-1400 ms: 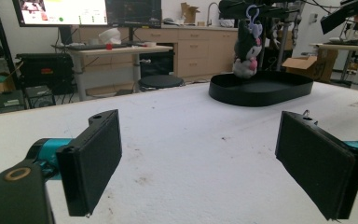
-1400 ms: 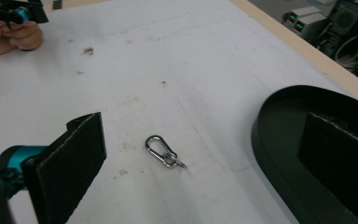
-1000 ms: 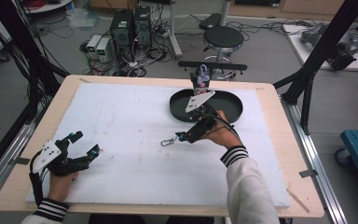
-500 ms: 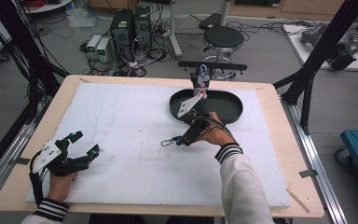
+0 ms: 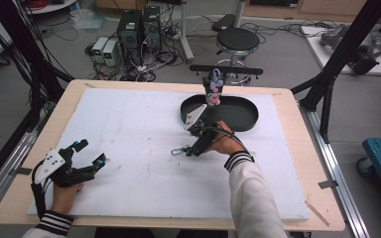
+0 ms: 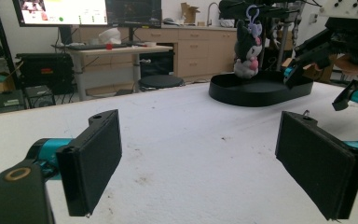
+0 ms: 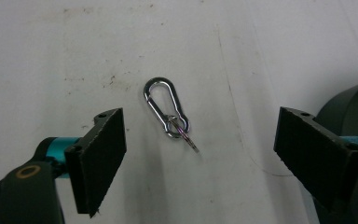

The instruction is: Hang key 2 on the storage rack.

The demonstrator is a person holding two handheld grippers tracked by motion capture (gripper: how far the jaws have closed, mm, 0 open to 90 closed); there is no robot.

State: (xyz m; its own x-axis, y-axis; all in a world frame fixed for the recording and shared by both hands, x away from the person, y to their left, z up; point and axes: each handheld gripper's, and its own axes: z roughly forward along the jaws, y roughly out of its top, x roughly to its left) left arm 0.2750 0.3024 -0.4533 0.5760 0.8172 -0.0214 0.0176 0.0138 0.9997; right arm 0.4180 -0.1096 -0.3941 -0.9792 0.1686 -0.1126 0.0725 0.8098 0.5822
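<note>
A silver carabiner [image 7: 165, 108] with a small key ring lies flat on the white foam board [image 5: 129, 129]. My right gripper [image 7: 209, 156] hovers just over it. Its jaws have just been closing but still stand wide, with the carabiner between them and untouched. In the high view the right gripper [image 5: 188, 151] points left at the carabiner [image 5: 178, 150]. My left gripper [image 5: 92, 151] rests open and empty at the board's near left; its pads [image 6: 93, 163] stand far apart. A dark plush toy [image 5: 213, 89] stands in a black oval tray [image 5: 245, 118].
The tray [image 6: 261, 91] and plush [image 6: 248, 49] sit at the far side of the board, just behind my right hand. Past the table's far edge are a black stool [image 5: 237, 39] and computer boxes [image 5: 139, 25] on the floor. Black frame struts [image 5: 337, 64] flank the table.
My right gripper has come down and forward-left onto the spot above the carabiner, its jaws slightly narrower. The left gripper has stayed where it was.
</note>
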